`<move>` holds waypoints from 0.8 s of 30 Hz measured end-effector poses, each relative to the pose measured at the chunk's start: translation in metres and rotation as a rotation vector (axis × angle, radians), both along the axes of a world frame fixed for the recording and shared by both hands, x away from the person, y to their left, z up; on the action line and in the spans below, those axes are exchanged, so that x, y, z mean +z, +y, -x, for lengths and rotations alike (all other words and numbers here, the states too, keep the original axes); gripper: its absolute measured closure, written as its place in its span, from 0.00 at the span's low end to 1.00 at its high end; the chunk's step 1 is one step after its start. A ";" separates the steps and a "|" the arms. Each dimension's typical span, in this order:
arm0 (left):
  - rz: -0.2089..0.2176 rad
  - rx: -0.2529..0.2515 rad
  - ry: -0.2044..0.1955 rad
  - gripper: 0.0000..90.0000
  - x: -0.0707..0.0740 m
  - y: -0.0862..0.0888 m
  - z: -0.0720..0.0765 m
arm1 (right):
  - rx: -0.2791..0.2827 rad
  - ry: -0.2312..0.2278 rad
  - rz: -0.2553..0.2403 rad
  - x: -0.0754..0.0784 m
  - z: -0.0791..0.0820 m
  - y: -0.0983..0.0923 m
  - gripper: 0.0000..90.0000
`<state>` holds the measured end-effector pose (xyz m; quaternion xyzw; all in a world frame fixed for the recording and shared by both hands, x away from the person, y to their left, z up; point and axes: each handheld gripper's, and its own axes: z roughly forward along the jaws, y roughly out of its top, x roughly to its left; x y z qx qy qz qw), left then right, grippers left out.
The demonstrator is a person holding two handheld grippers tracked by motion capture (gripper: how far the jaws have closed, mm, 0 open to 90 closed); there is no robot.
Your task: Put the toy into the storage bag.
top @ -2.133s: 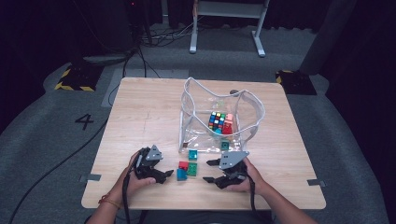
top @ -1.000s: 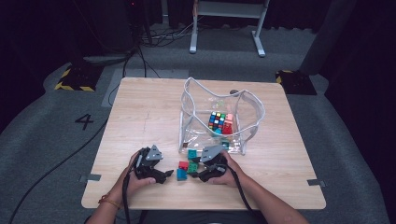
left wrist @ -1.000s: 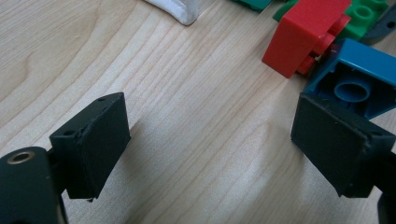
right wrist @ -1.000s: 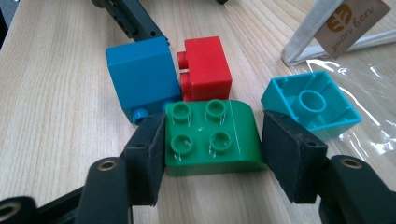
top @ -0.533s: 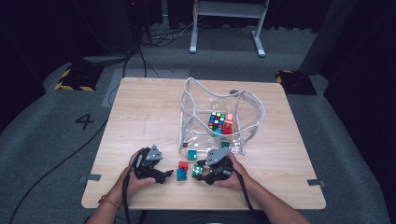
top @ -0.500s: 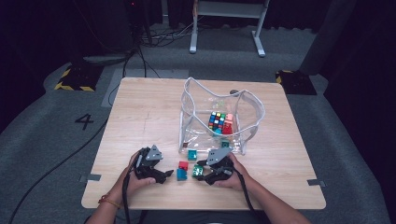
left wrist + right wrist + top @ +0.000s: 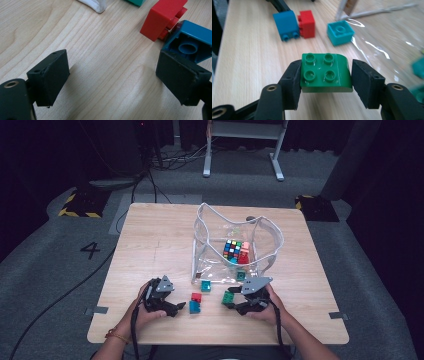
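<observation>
My right gripper (image 7: 325, 86) is shut on a green four-stud brick (image 7: 324, 70), its pads pressing both sides; in the high view the green brick (image 7: 228, 296) hangs just off the table at the right gripper (image 7: 235, 301). A red brick (image 7: 196, 297) and a blue brick (image 7: 194, 307) lie joined in the middle front. My left gripper (image 7: 112, 75) stands open on the wood. Its right pad (image 7: 180, 75) is against the blue brick (image 7: 190, 42), with the red brick (image 7: 162, 20) beyond. In the high view the left gripper (image 7: 176, 306) sits left of those bricks.
A clear bag (image 7: 267, 232) stands mid-table holding a colour cube (image 7: 232, 249) and a red piece (image 7: 244, 253). A teal brick (image 7: 205, 285) and another small teal brick (image 7: 241, 275) lie at its front edge. The table's front edge (image 7: 215, 340) is close behind both hands.
The right gripper reached left to the green brick, closed on it, then drew it right and slightly up, away from the red and blue bricks. The left gripper stayed put.
</observation>
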<state>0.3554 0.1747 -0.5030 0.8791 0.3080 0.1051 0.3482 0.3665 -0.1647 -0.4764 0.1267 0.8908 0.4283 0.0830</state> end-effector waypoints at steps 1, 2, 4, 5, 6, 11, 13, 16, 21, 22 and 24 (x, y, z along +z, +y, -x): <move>-0.002 -0.001 0.000 0.13 0.000 0.000 0.000 | -0.008 -0.002 0.003 0.001 0.001 -0.003 0.49; -0.002 -0.001 0.000 0.13 0.000 0.000 0.000 | -0.012 -0.007 0.004 0.001 0.001 -0.009 0.49; -0.002 -0.002 0.000 0.13 0.000 0.000 0.000 | -0.036 -0.010 0.006 0.003 0.001 -0.019 0.49; -0.002 -0.002 0.000 0.13 0.000 0.000 0.000 | -0.032 -0.019 0.004 0.004 0.000 -0.024 0.49; -0.001 -0.001 0.000 0.13 0.000 0.000 0.000 | -0.052 -0.011 -0.001 0.005 0.001 -0.028 0.49; 0.000 0.000 0.000 0.13 0.000 0.000 0.000 | -0.103 -0.012 -0.018 0.009 0.001 -0.051 0.49; 0.000 0.000 0.000 0.13 0.000 0.000 0.000 | -0.117 -0.010 -0.027 0.010 0.001 -0.061 0.49; -0.001 -0.002 0.000 0.13 0.000 0.000 0.000 | -0.145 -0.017 -0.032 0.012 0.001 -0.073 0.49; 0.000 0.000 0.000 0.13 0.000 0.000 0.000 | -0.209 -0.027 -0.053 0.016 0.001 -0.098 0.49; 0.000 0.000 0.000 0.13 0.000 0.000 0.000 | -0.222 -0.025 -0.059 0.018 0.001 -0.103 0.49; 0.000 0.000 0.000 0.13 0.000 0.000 0.000 | -0.254 -0.041 -0.068 0.020 0.000 -0.113 0.49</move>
